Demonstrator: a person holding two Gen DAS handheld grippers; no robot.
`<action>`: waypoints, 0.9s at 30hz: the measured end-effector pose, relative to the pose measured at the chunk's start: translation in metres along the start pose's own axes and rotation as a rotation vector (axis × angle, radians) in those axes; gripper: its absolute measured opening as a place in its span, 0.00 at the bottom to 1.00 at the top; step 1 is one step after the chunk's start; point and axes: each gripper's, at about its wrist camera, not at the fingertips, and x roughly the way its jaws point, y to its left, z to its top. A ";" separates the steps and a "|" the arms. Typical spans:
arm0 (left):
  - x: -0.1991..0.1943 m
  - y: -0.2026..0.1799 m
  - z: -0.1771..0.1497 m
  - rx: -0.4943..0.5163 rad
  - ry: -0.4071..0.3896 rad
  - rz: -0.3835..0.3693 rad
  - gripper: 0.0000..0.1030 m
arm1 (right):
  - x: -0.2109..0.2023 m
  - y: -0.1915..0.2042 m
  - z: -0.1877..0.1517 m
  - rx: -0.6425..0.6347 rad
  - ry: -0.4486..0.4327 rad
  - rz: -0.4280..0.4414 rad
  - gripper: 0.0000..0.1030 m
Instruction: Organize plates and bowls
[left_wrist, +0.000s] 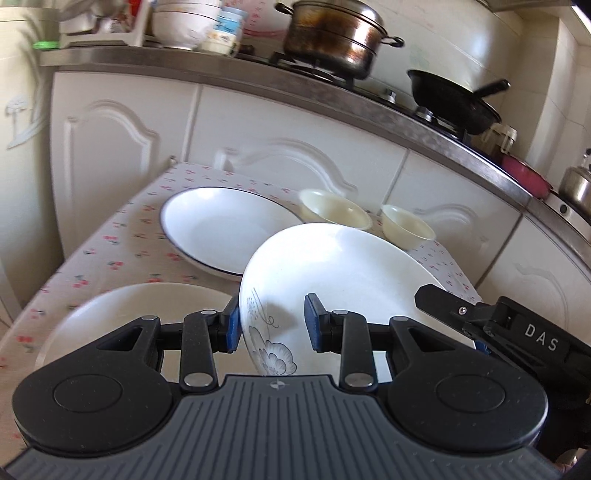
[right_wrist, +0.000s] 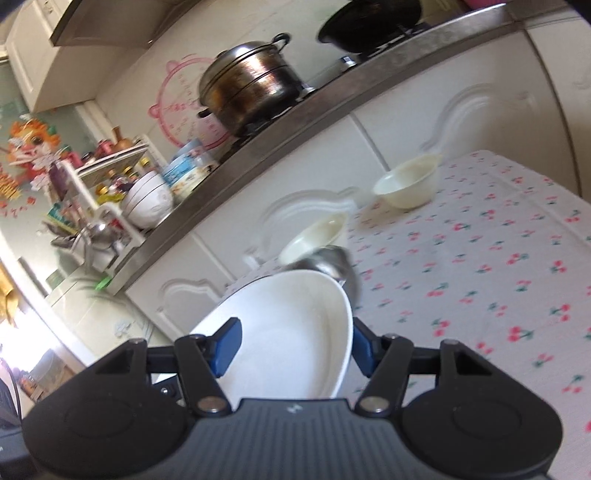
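Note:
A white plate with a grey flower print (left_wrist: 332, 280) is held tilted above the table; it shows plain white in the right wrist view (right_wrist: 291, 339). My left gripper (left_wrist: 273, 325) straddles its near left rim with both pads apart from it. My right gripper (right_wrist: 291, 349) has a pad on each side of the plate's rim; it also shows at the right of the left wrist view (left_wrist: 480, 321). A blue-rimmed white plate (left_wrist: 221, 229) and a plain white plate (left_wrist: 122, 314) lie on the table. Two cream bowls (left_wrist: 334, 210) (left_wrist: 406, 225) stand behind.
The table wears a cherry-print cloth (right_wrist: 480, 266) and stands against white cabinets (left_wrist: 122, 147). On the counter above are a steel steamer pot (left_wrist: 332, 37), a black wok (left_wrist: 454, 99), stacked bowls (left_wrist: 184, 22) and a kettle (left_wrist: 576, 184).

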 end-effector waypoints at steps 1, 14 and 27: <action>-0.003 0.005 0.000 -0.008 -0.002 0.006 0.34 | 0.002 0.004 -0.002 -0.006 0.006 0.006 0.61; -0.023 0.063 0.001 -0.061 -0.015 0.109 0.34 | 0.021 0.055 -0.030 -0.102 0.084 0.087 0.61; -0.032 0.075 -0.010 -0.047 -0.009 0.183 0.34 | 0.029 0.071 -0.053 -0.173 0.158 0.099 0.61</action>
